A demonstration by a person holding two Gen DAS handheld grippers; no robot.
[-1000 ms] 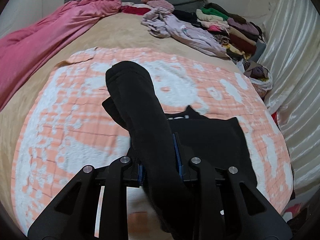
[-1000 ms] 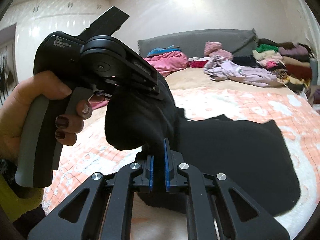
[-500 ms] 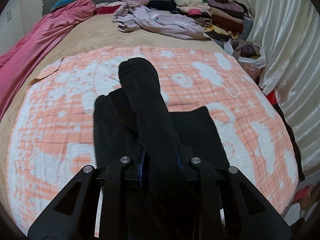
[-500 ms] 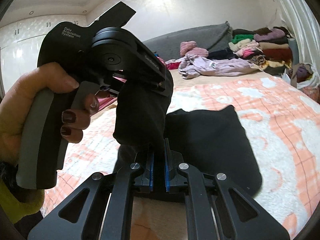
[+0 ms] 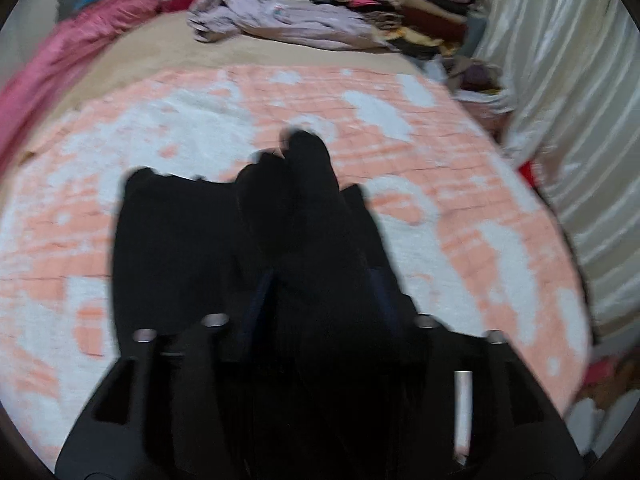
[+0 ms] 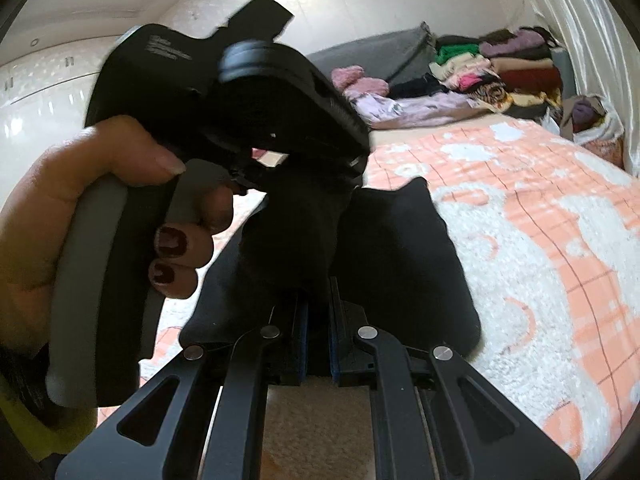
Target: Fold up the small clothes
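The black garment (image 6: 392, 248) lies half-folded on the bed's blanket (image 6: 560, 240), soft, light & floppy, so best taken at edge/corner: right tool (image 6: 318, 320) pinches its near fold, left tool (image 5: 320, 280) has just been spreading, cloth between.

1. The bed (image 5: 224, 52) fills both views under a tan cover, with an orange-and-white blanket (image 5: 460, 216) spread over its near part.
2. A black garment (image 5: 172, 240) lies on the blanket, near and left of centre.
3. A pink quilt (image 5: 60, 64) runs along the far left edge.
4. A lilac garment (image 5: 296, 24) lies crumpled at the far end.
5. Stacked clothes (image 5: 404, 8), seemingly folded, sit far right.
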